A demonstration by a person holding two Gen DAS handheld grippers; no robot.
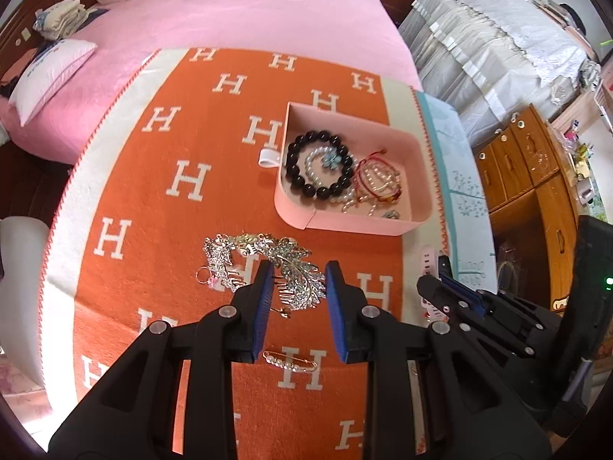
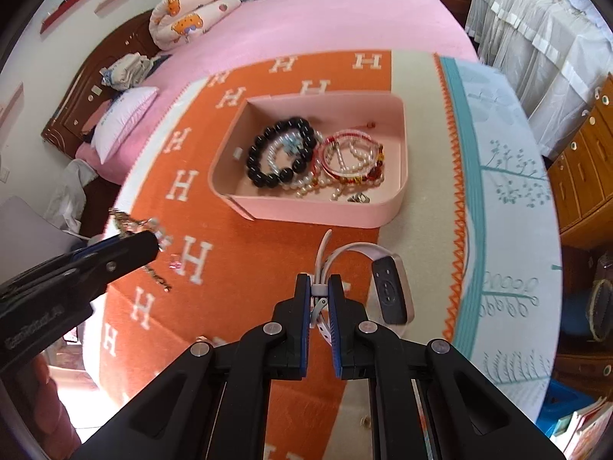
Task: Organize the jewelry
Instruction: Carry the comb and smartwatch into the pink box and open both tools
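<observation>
In the left wrist view my left gripper (image 1: pixel 299 272) is shut on a silver rhinestone hair comb (image 1: pixel 245 253), whose feather part fills the gap between the blue pads. The right wrist view shows that comb (image 2: pixel 130 222) raised off the orange blanket at the left gripper's tip (image 2: pixel 151 243). My right gripper (image 2: pixel 320 283) is shut on the white strap (image 2: pixel 323 257) of a smart watch, its black face (image 2: pixel 390 291) just to the right. Behind stands a pink tray (image 2: pixel 325 214) with a black bead bracelet (image 2: pixel 279 153), pearls and red string bracelets.
A pearl pin (image 1: pixel 289 360) lies on the orange H-patterned blanket (image 1: pixel 161 199) under my left gripper. A teal-printed cloth (image 2: pixel 498 191) covers the right side of the surface. A pink bed (image 1: pixel 230 11) lies beyond, and wooden drawers (image 1: pixel 528 176) stand to the right.
</observation>
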